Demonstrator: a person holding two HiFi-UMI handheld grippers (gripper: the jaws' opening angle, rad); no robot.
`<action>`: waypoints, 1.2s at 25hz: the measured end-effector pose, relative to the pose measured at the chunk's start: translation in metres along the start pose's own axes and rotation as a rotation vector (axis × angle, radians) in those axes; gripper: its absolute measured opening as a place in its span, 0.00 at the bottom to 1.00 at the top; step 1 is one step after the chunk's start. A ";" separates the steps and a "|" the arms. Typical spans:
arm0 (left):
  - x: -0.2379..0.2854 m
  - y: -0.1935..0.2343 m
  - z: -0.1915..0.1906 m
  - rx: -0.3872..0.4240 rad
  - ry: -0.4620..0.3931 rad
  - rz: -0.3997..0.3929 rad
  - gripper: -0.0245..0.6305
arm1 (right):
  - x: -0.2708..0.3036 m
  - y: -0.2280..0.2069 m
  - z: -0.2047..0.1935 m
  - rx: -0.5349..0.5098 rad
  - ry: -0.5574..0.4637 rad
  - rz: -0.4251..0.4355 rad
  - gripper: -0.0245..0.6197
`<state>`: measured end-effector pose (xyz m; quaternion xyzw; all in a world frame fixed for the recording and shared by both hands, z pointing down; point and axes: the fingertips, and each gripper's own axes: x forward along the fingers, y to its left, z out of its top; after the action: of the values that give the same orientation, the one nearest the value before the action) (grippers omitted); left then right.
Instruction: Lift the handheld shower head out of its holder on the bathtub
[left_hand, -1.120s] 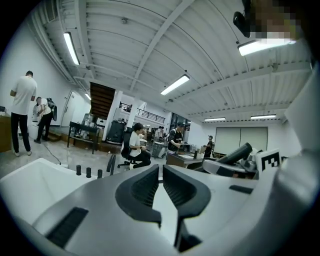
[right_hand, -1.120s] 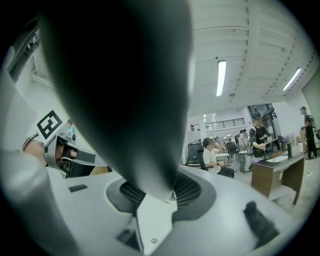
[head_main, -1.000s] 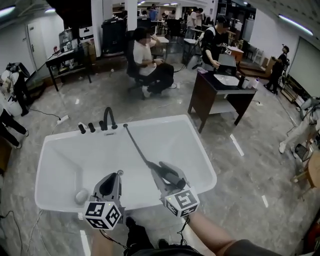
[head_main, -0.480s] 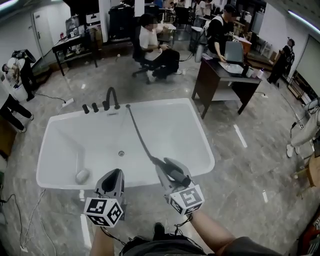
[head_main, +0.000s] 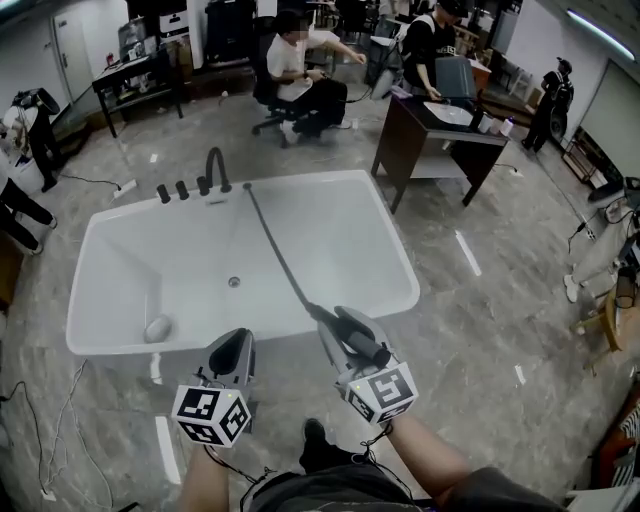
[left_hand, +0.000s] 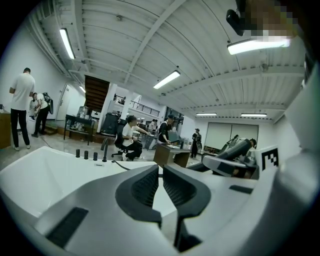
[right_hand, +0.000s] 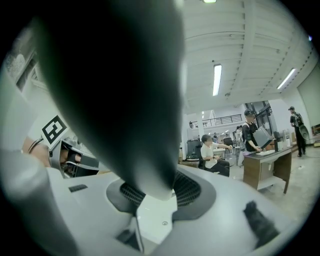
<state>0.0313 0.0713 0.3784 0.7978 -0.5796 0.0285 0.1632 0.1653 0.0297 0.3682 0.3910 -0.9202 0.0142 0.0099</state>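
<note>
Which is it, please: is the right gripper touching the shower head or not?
Touching. The right gripper view shows the right gripper's pads pressed against the dark shower head.

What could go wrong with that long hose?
The hose stretches almost straight from the bathtub's far rim to the shower head in the right gripper. Pulling farther might strain it or tug the head from the fingers. It might also rub on the near rim.
</note>
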 end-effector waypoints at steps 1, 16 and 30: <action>-0.009 -0.003 -0.004 -0.005 0.002 -0.005 0.09 | -0.007 0.005 0.001 0.004 0.000 -0.009 0.25; -0.128 -0.040 -0.031 -0.024 -0.009 -0.044 0.09 | -0.102 0.097 -0.003 0.022 0.026 -0.053 0.25; -0.161 -0.050 -0.042 -0.011 -0.021 -0.051 0.09 | -0.113 0.121 -0.018 0.021 0.082 -0.056 0.25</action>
<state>0.0314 0.2449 0.3690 0.8118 -0.5608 0.0125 0.1623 0.1565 0.1957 0.3803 0.4159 -0.9075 0.0395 0.0440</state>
